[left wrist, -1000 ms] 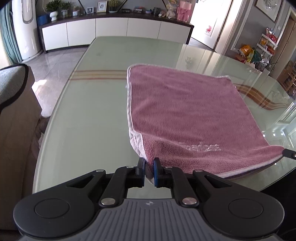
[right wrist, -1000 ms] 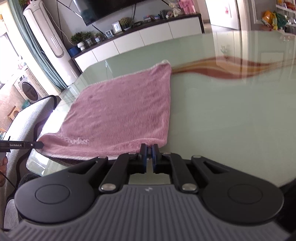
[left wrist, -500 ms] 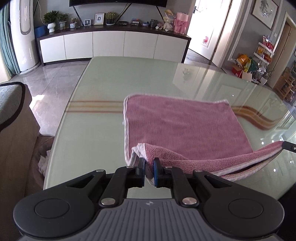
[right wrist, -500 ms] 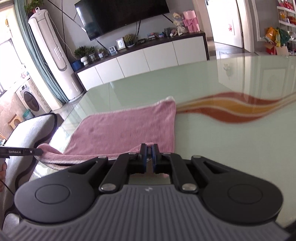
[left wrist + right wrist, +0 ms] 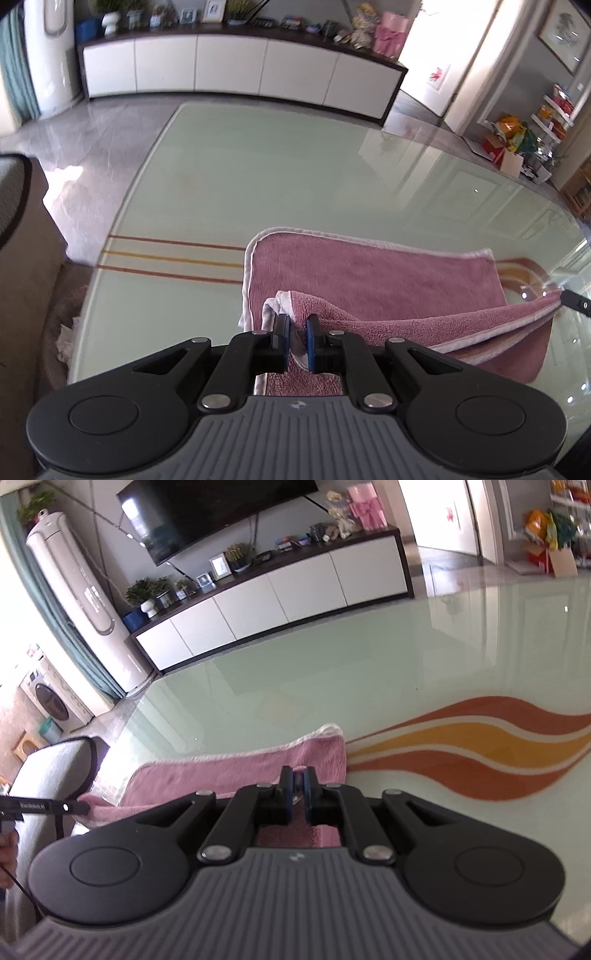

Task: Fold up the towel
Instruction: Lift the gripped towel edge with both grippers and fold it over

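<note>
A pink towel (image 5: 369, 273) with a pale hem lies on the green glass table (image 5: 258, 177), its near edge lifted and carried over the flat part. My left gripper (image 5: 295, 334) is shut on the near left corner of that edge. In the right wrist view my right gripper (image 5: 297, 788) is shut on the other near corner of the same towel (image 5: 229, 771). The raised edge hangs between the two grippers. At the right edge of the left wrist view the tip of the right gripper (image 5: 574, 301) shows, and the left gripper (image 5: 48, 806) shows at the left of the right wrist view.
A grey-backed chair (image 5: 48, 771) stands at the table's left side. Orange and yellow wave stripes (image 5: 480, 753) run through the glass to the right of the towel. A long white sideboard (image 5: 236, 66) and a tall white air conditioner (image 5: 85, 590) stand beyond the table's far end.
Both grippers moved away from the table's near edge toward its far side, carrying the towel's near edge up and over the flat part. Less of the flat towel shows now.
</note>
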`<state>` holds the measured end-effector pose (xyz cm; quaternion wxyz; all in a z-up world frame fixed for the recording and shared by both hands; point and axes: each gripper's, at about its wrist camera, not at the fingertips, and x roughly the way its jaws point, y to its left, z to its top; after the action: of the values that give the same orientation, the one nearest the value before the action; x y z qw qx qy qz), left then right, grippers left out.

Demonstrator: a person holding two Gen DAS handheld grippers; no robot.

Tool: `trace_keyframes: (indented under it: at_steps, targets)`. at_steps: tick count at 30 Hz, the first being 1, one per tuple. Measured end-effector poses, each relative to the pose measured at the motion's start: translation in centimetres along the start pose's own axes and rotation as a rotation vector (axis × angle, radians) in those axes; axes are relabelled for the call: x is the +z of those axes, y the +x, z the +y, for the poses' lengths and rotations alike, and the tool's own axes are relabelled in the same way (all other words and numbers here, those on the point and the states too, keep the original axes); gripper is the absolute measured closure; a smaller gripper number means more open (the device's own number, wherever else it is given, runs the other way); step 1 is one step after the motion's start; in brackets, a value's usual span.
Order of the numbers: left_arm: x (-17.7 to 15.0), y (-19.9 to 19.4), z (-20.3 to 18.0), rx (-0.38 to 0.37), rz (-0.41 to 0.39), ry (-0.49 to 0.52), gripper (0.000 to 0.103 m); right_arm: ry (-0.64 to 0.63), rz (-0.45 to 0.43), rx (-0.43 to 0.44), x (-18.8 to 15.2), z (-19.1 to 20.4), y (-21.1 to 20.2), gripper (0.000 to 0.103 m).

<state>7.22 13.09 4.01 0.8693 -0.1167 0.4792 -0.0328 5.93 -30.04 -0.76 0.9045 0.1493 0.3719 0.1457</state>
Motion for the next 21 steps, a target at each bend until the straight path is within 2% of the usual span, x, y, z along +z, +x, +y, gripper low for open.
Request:
trace_keyframes:
  at_steps: [7, 21]
  targets:
    - [1.9, 3.0, 0.2, 0.008, 0.029, -0.038, 0.093, 0.048, 0.051, 0.014, 1.6, -1.9, 4.2, 0.097]
    - [4.2, 5.8, 0.6, 0.026, 0.056, -0.095, 0.092, 0.100, 0.076, 0.019, 3.4, -2.8, 7.2, 0.097]
